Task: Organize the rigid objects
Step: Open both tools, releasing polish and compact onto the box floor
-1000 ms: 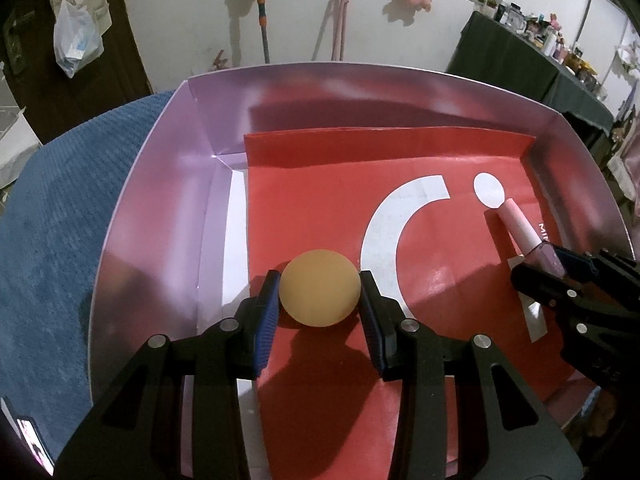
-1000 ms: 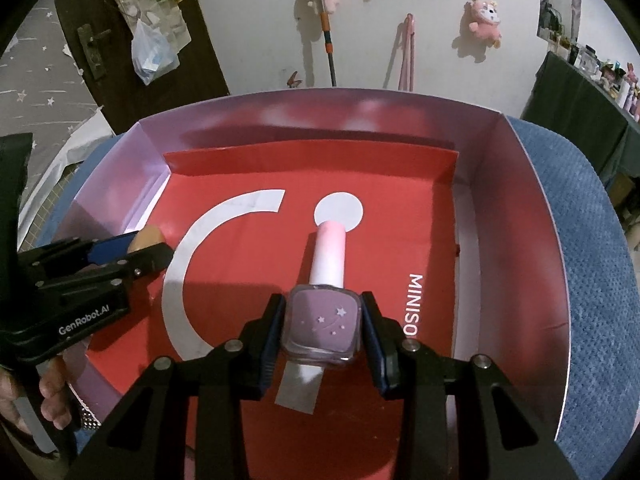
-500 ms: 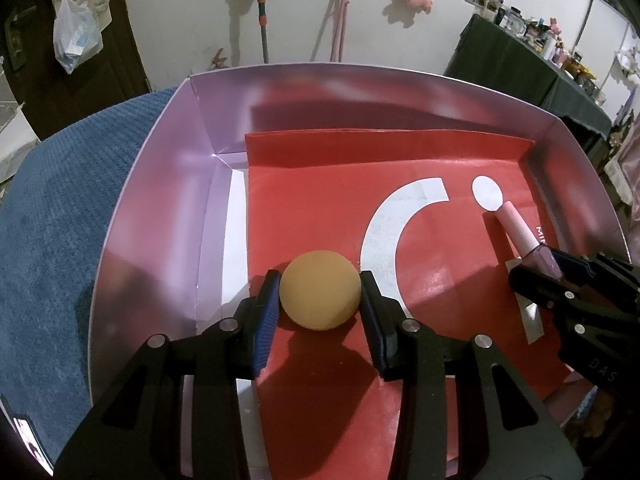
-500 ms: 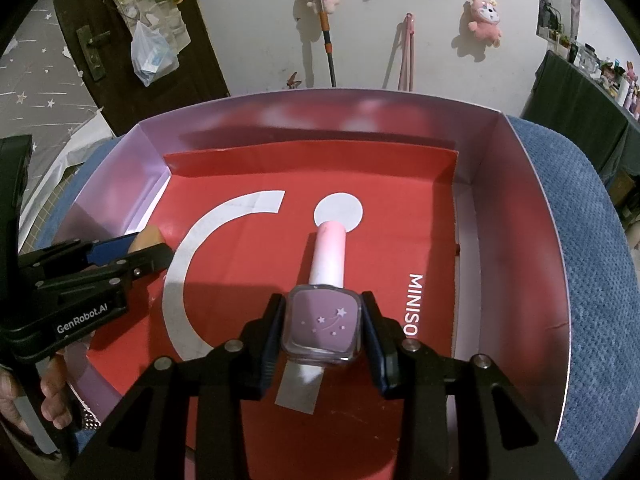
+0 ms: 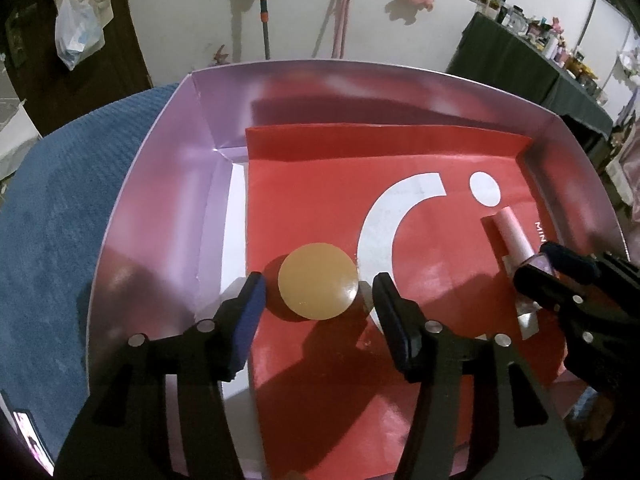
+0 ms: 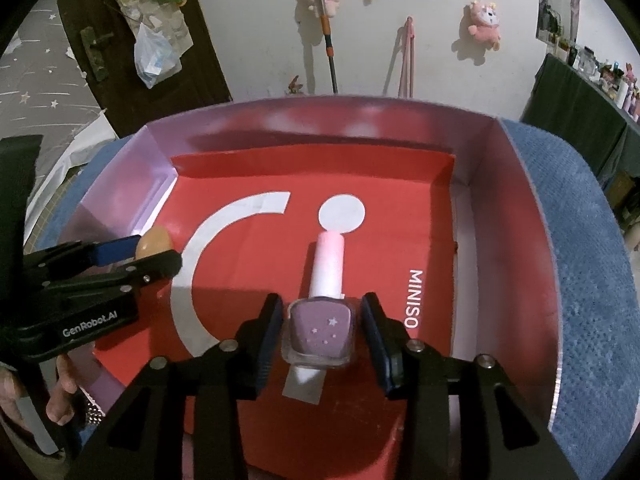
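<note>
On the red liner (image 6: 248, 368) of the pink box (image 5: 152, 216), your two things lie apart: the tan round disc (image 5: 318, 281) near the box's left wall, and the nail polish bottle (image 6: 319, 334) toward the right wall, flat on its side with its pink cap (image 6: 329, 266) pointing at the white dot (image 6: 342, 215) printed on the liner. Your left gripper (image 5: 318, 286) brackets the disc, and its jaws have just been opening; a visible gap stands on each side, so the pads no longer press on the disc, which rests on the liner. Your right gripper (image 6: 322, 326) straddles the purple glass body of the bottle, and its jaws have likewise just been opening, with a sliver of liner showing on either side of the glass, so nothing is gripped. The bottle sits just left of the white MINISO lettering (image 6: 415, 299). Outside the box, a blue textured cloth (image 6: 592, 280) lies under it on both sides. Beyond the box's far wall, a pink plush toy (image 6: 486, 20) hangs on the white wall.
</note>
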Tool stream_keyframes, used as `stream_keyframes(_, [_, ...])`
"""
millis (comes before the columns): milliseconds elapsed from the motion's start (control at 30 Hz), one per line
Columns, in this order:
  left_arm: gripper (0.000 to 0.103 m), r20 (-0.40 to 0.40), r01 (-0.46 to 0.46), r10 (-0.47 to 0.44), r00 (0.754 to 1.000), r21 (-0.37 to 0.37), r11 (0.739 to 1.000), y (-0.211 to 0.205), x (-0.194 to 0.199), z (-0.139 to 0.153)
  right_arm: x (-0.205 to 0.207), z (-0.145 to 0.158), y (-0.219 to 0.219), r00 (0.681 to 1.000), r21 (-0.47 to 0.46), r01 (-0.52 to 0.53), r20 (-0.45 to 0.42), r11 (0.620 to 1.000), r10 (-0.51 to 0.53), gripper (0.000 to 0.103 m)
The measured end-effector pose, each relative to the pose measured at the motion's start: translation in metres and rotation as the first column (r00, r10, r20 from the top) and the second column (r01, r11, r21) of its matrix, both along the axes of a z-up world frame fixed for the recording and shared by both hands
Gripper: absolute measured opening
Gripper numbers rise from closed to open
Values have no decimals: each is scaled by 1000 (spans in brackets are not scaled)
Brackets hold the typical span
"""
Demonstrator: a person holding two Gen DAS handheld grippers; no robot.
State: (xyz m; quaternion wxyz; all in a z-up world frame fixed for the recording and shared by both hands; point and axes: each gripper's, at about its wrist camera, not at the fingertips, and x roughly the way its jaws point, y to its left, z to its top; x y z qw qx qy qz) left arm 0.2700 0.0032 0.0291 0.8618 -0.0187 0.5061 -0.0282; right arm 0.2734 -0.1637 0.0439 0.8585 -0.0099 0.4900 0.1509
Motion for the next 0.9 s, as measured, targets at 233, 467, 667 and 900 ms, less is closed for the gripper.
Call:
stream_keyframes(233, [69,22,21,-21,1000,12,1000,-9,-7,5,-9,15,-1,999,3,-2,46,1000,2,55])
stream_keyframes(467, [79,53,32,-32,998,15,999,-15,-13,15,-18,25,-6,997,36,4,78,999,-7,64])
stream_keyframes(667, [89,89,34,-36,995,24,999,-17,-20,25,-28,35,-5,994,54,-5,113,999,-1,72])
stream_keyframes(900, [96,117,22,-23,993,13,1000,-10,-30,32,-38,45,-5,990,75,-9,144,997,-2,84])
